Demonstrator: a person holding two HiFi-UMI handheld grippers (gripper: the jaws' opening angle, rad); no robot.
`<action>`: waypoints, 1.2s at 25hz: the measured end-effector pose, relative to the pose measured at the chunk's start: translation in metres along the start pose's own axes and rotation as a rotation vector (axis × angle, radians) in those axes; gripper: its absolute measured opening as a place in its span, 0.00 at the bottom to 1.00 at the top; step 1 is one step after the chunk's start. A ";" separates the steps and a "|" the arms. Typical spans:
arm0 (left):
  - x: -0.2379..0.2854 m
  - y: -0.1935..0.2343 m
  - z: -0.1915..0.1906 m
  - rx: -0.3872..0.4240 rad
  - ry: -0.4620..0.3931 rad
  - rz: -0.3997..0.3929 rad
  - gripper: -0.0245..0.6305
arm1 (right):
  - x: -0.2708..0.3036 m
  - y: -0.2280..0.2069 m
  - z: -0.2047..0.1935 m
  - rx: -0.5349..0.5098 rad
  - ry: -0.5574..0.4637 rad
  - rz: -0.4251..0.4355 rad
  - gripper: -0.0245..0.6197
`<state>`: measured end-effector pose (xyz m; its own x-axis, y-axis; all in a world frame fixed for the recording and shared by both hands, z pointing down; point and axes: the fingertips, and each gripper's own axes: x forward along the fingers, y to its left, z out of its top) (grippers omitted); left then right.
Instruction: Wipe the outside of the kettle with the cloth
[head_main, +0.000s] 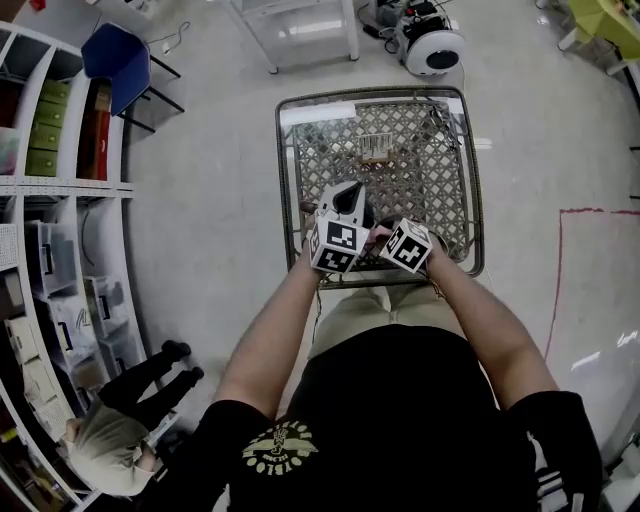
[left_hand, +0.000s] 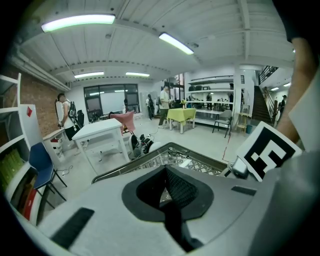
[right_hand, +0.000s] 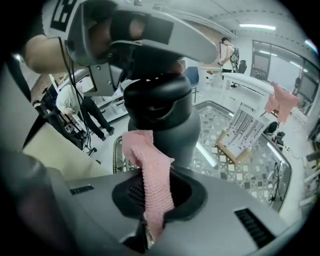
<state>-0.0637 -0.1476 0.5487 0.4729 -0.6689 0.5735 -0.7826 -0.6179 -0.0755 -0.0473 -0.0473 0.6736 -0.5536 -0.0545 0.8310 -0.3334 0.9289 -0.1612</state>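
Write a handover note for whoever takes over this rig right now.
Right tool: shut on the pink cloth, free end at the grey kettle's side; contact unclear.
Left tool: jaws together, nothing seen between; it sits above the kettle's lid.
Kettle is at the lattice table's near edge.
Done: cloth picked up, brought to kettle.
Left: wipe around its outside.

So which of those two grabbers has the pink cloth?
The right gripper: the pink cloth is pinched between its jaws, by the grey kettle. The left gripper has none.
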 end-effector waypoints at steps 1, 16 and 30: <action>0.001 0.000 0.000 0.005 -0.003 0.005 0.03 | 0.000 -0.008 -0.001 -0.028 0.012 -0.002 0.08; 0.007 0.003 0.006 0.050 -0.017 0.068 0.03 | 0.005 -0.084 0.041 -0.360 0.042 0.021 0.08; 0.001 0.008 0.001 0.030 -0.008 0.096 0.03 | 0.033 -0.085 0.049 -0.463 0.017 0.064 0.08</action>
<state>-0.0696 -0.1538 0.5480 0.3996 -0.7286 0.5563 -0.8119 -0.5631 -0.1542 -0.0754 -0.1458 0.6886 -0.5479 0.0111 0.8365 0.0789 0.9961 0.0384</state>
